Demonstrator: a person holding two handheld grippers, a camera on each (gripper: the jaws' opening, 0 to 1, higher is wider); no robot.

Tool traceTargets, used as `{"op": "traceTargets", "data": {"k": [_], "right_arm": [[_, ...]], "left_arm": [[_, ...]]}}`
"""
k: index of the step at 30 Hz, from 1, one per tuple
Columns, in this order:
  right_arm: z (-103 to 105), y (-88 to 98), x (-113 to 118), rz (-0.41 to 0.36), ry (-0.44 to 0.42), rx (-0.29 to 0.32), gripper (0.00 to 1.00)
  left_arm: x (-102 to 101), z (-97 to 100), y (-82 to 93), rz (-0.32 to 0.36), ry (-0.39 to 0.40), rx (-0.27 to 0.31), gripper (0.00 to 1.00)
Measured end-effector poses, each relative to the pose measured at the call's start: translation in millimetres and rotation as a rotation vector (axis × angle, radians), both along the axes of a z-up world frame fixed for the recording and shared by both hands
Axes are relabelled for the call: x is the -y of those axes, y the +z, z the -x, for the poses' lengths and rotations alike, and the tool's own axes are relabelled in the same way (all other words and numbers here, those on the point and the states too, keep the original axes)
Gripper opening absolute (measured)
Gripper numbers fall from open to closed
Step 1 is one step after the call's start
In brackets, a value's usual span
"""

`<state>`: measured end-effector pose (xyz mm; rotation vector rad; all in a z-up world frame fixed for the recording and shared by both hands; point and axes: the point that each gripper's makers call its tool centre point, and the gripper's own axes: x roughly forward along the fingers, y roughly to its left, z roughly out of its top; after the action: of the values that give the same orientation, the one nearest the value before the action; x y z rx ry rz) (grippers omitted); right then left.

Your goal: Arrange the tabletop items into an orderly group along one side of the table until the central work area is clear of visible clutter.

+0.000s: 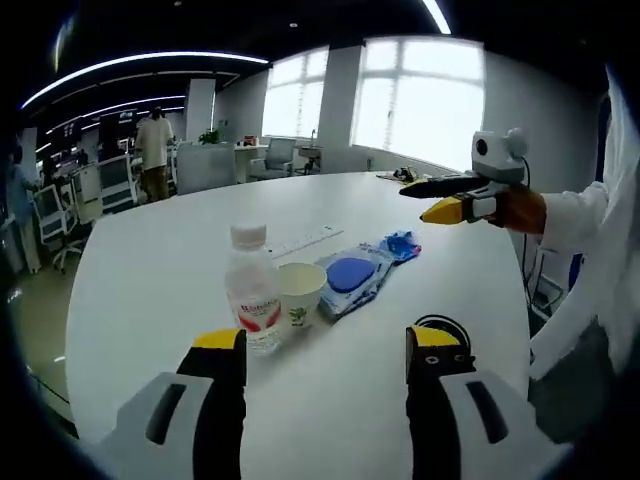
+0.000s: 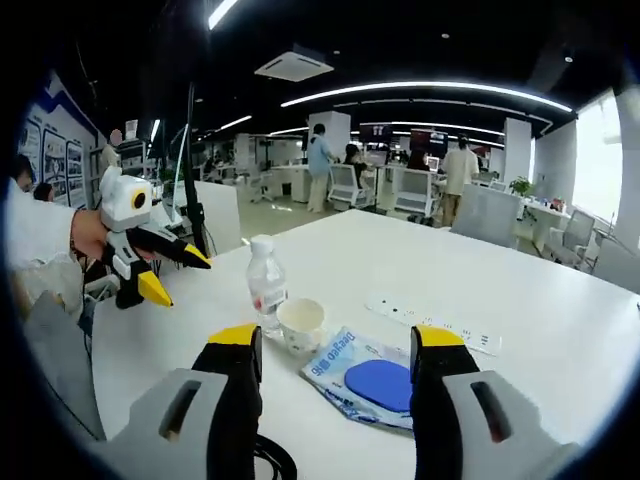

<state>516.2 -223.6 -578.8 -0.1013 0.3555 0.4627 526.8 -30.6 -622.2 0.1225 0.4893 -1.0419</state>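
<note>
the left gripper (image 1: 325, 352) hangs over the near edge of the white worktop (image 1: 150, 270) with its jaws spread wide and nothing between them. just ahead of it stand a bottle (image 1: 252, 290) with a white cap and red label and a paper cup (image 1: 301, 292), side by side and touching or nearly so. to the cup's right lies a clear bag (image 1: 360, 272) holding a blue disc, its edge against the cup. behind these a white power strip (image 1: 305, 240) lies flat.

the right gripper (image 2: 336, 348) is likewise released, jaws apart and empty, hovering above the same cluster from the other side — the bag (image 2: 362, 378) sits between its jaw tips, the cup (image 2: 301, 324) and bottle (image 2: 266, 283) just beyond, the power strip (image 2: 432, 322) to the right. each gripper shows in the other's view, held in a hand with a white sleeve, off the worktop's edge — the right one (image 1: 455, 198) with jaws slightly apart, the left one (image 2: 172, 270) likewise.

a black cable (image 1: 442, 326) loops by the left gripper's right jaw.
</note>
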Motion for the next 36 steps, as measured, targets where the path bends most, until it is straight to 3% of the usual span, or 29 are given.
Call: {"op": "traceTargets", "data": {"k": [19, 31, 36], "right_arm": [[68.2, -37.9, 36.9, 0.020, -0.027, -0.100, 0.58], [94.7, -66.0, 32.9, 0.015, -0.008, -0.161, 0.56], [102.0, -80.9, 29.9, 0.011, -0.003, -0.194, 0.55]], "left_arm": [[31.6, 64.7, -21.2, 0.014, 0.043, -0.081, 0.64], [49.2, 89.5, -41.9, 0.019, 0.074, -0.133, 0.62], [57.2, 98.9, -58.9, 0.001, 0.097, -0.164, 0.61]]}}
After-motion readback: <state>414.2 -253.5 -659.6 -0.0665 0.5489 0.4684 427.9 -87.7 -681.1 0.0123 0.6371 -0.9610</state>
